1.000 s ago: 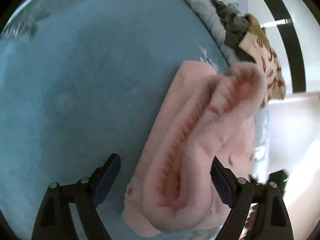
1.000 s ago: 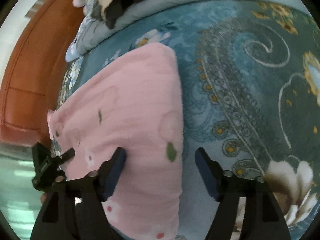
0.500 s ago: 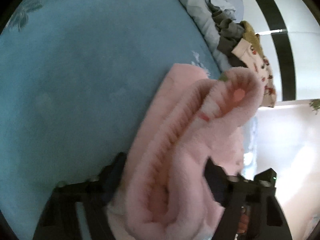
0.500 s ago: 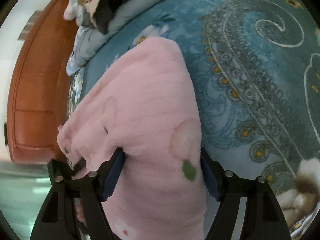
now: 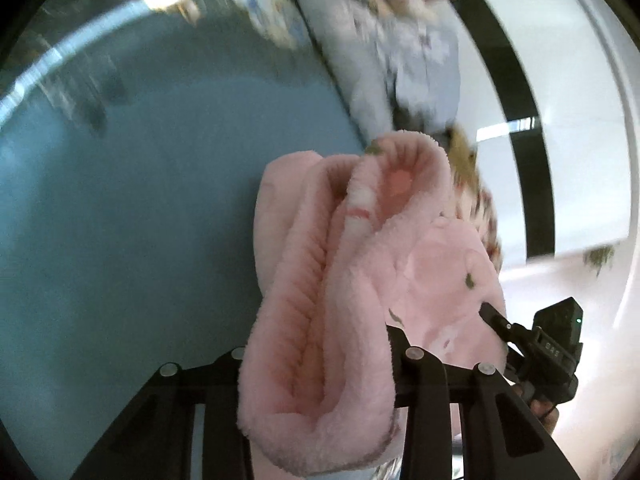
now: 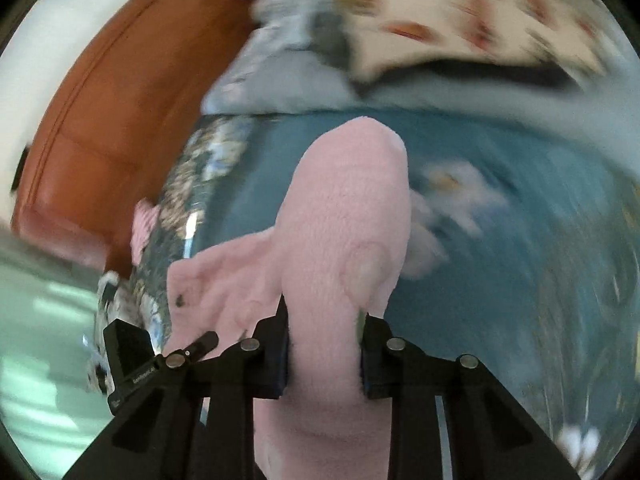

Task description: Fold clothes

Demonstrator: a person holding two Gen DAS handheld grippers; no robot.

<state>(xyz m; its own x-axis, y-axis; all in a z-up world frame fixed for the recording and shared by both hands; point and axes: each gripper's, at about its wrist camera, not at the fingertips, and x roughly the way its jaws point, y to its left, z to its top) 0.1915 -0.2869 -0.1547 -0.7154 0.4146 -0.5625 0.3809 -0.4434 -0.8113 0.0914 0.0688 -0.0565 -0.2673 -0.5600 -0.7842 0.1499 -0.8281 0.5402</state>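
While both sets of jaws are closing, the left gripper (image 5: 316, 364) squeezes one folded end of the fluffy pink garment (image 5: 360, 280) and the right gripper (image 6: 323, 350) squeezes the other. The garment hangs between them above the teal bedspread (image 5: 140, 220), clothes pile (image 6: 460, 28) behind.

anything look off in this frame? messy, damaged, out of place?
Nothing damaged. The pink fleece garment is bunched into a thick roll, not flat; both grippers' jaws are closing with it between them: left gripper, right gripper. Unfolded clothes are heaped at the bedspread's far edge.
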